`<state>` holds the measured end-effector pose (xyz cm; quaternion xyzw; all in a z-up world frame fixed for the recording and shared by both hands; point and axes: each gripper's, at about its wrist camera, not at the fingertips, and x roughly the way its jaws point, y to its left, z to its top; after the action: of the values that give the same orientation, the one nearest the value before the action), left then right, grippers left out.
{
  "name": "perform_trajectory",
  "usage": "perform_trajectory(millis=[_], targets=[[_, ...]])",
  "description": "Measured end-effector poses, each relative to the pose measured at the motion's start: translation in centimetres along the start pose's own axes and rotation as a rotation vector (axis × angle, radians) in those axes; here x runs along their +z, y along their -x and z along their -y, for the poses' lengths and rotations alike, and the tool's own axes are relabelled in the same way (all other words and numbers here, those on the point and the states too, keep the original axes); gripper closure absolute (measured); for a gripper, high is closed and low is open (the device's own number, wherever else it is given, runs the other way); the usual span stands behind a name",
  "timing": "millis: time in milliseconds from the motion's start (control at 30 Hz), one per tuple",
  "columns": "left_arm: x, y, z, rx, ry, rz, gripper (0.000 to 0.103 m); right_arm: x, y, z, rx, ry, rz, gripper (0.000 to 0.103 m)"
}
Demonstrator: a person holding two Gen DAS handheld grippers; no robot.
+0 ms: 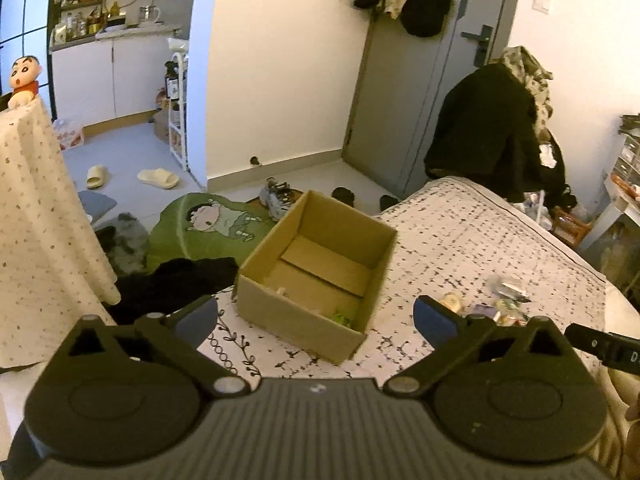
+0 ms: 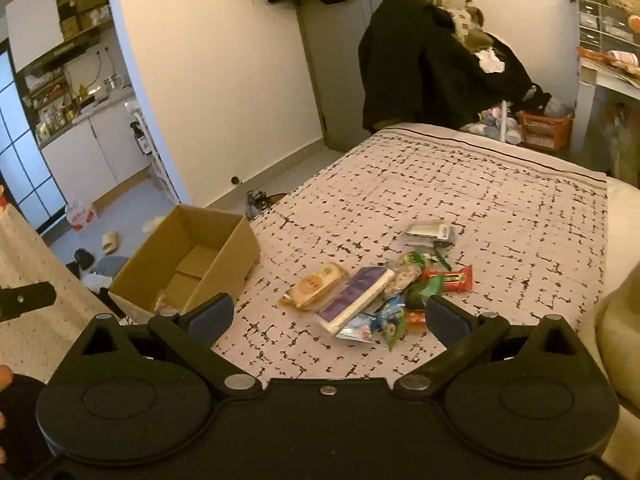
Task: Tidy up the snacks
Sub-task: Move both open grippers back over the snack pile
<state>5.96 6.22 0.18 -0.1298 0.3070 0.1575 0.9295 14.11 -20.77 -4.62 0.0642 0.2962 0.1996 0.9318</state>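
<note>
An open brown cardboard box [image 2: 188, 258] sits at the left edge of the black-and-white patterned bedspread [image 2: 500, 208], a few small items inside. Right of it lies a heap of colourful wrapped snacks [image 2: 376, 292]. The left gripper [image 1: 316, 318] and the right gripper [image 2: 328, 316] both hover with jaws wide and nothing between them.

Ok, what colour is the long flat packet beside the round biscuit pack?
Purple packet with a white edge, clearest in the right wrist view.
</note>
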Motion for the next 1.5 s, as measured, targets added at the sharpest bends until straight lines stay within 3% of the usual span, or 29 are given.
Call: perform_trajectory(millis=[233, 567, 1100, 1500], targets=[[0.1, 0.9, 0.3, -0.028, 0.002, 0.022, 0.0, 0.6, 0.7, 2.3, -0.002, -0.052, 0.026, 0.0], [-0.8, 0.3, 1.4, -0.057, 0.005, 0.004, 0.0, 0.7, 0.3, 4.4, -0.026, -0.084, -0.014, 0.0], [-2.1, -4.1, 3.5, -0.114, 0.047, -0.099, 0.0, 1.9, -2.4, 3.8, -0.046, 0.03, -0.067, 0.0], [-3.5, -8.3, 6.1, -0.114, 0.062, -0.178, 0.0, 2.4, -5.4, 5.2, -0.062, 0.006, -0.145, 0.0]])
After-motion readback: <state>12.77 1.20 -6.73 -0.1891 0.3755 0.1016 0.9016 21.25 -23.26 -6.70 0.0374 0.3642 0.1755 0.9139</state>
